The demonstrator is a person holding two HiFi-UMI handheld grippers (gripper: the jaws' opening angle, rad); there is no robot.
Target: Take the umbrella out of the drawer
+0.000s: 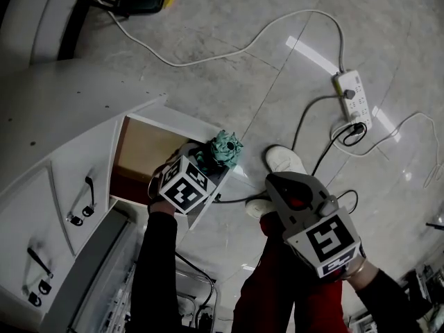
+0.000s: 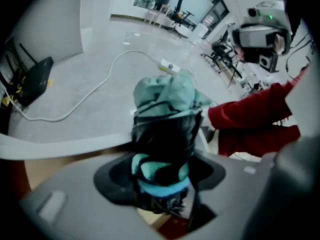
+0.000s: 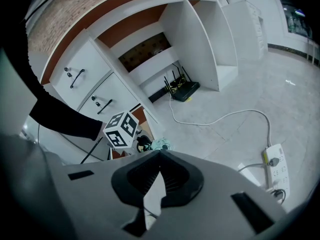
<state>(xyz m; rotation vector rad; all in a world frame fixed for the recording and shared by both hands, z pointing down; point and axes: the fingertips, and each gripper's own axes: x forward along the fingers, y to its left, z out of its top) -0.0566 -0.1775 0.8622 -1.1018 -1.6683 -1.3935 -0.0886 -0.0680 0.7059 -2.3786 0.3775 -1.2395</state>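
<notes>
A folded umbrella (image 1: 225, 148), teal with a black sleeve, stands up out of the front right corner of the open white drawer (image 1: 149, 120). In the left gripper view the umbrella (image 2: 167, 96) fills the middle, its teal end pointing away. My left gripper (image 1: 208, 161) reaches down over the drawer, and its jaws (image 2: 162, 151) stand wide on either side of the umbrella's black body without visibly pressing on it. My right gripper (image 1: 283, 184) hangs to the right over the floor, away from the drawer, jaws (image 3: 160, 159) together with nothing between them.
White cabinet fronts with black handles (image 1: 87, 200) lie left of the drawer. A power strip (image 1: 352, 97) and white and black cables cross the tiled floor. The person's white shoe (image 1: 284, 159) and red trouser leg (image 1: 277, 283) are beside the drawer. A black router (image 3: 184, 90) stands by the shelves.
</notes>
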